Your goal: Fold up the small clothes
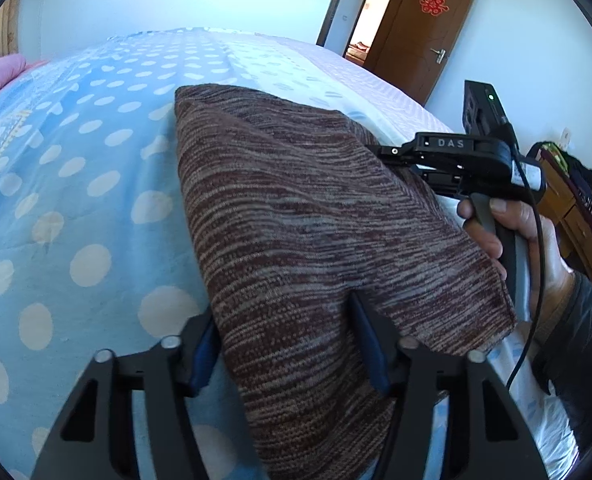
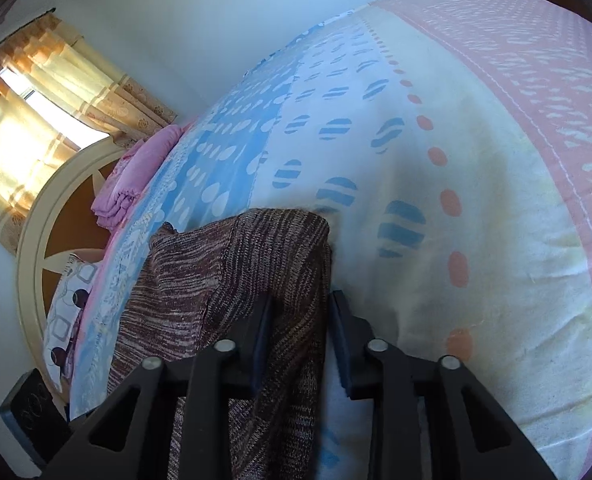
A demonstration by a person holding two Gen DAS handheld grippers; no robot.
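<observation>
Both hand-held grippers bracket edges of the brown knit garment on the bed; left hand-held gripper half-wide, right hand-held gripper narrow; loose knit may slip free.

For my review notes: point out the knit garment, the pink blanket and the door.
knit garment (image 1: 296, 208), left wrist view, middle of the fabric
pink blanket (image 2: 135, 176), right wrist view, folded top
door (image 1: 428, 28), left wrist view, wooden panel

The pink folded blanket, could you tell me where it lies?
The pink folded blanket lies at the bed's head end, left in the right-wrist view, beside the round headboard.
</observation>
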